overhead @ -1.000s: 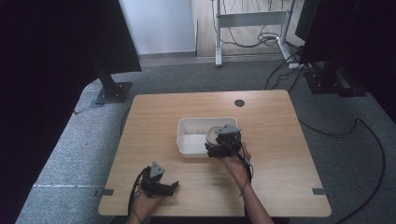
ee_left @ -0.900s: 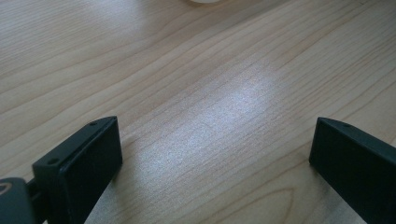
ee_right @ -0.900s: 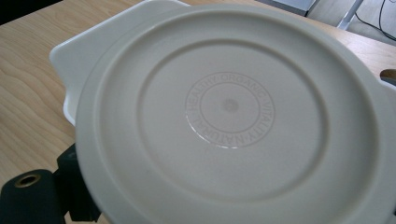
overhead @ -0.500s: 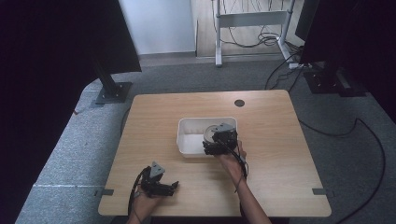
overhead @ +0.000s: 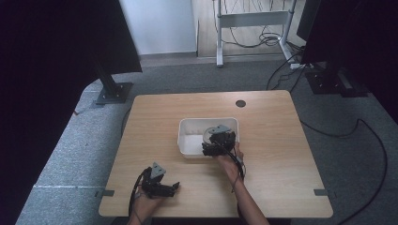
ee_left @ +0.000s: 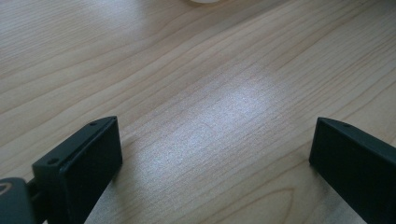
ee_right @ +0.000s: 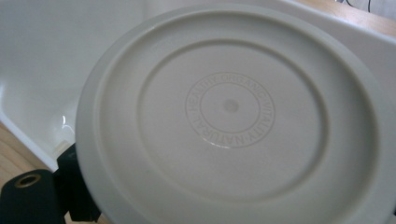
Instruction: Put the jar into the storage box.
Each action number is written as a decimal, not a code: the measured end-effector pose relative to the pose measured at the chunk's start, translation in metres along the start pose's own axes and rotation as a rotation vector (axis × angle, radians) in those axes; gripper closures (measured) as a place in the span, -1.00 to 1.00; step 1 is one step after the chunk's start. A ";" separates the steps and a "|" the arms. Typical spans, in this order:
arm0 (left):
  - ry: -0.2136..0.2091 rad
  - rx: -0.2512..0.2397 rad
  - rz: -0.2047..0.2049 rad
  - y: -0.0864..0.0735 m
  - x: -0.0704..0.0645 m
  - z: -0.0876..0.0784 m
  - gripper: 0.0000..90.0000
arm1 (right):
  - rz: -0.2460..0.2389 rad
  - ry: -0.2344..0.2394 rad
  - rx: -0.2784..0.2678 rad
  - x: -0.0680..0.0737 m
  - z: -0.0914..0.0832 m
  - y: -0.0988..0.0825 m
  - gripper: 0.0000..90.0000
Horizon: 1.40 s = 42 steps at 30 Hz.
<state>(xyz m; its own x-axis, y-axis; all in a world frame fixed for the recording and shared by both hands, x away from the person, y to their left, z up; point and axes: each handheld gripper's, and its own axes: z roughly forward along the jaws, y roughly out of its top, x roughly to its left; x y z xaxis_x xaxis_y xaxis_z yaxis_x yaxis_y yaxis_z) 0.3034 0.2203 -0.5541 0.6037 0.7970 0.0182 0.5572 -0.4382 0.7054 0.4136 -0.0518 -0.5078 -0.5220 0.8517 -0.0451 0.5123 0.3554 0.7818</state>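
Right claw [overhead: 212,149] pinches a round off-white plastic plate [ee_right: 233,116] over the white rectangular plastic tub [overhead: 187,140]; next likely lowering and releasing it inside.

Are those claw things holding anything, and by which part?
The right gripper holds a round plate by its rim, over the white bin. The left gripper holds nothing.
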 end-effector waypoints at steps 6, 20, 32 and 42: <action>0.000 0.000 0.000 0.000 0.000 0.000 -0.95 | -0.002 -0.021 0.019 0.000 0.007 -0.003 -0.79; -0.001 0.000 0.001 0.000 0.000 0.000 -0.95 | 0.036 0.001 0.053 -0.003 0.015 -0.007 -0.80; -0.001 -0.001 0.001 0.000 0.000 0.000 -0.95 | 0.063 0.034 0.067 -0.007 0.015 -0.006 -0.86; -0.001 0.000 0.002 0.000 0.000 0.000 -0.95 | 0.018 0.042 0.040 -0.007 0.009 -0.006 -0.97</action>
<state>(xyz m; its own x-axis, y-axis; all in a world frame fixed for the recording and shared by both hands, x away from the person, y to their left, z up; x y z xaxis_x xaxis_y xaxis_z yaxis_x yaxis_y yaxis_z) 0.3033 0.2203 -0.5541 0.6053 0.7958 0.0184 0.5561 -0.4393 0.7055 0.4206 -0.0558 -0.5178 -0.5404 0.8414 -0.0045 0.5482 0.3562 0.7567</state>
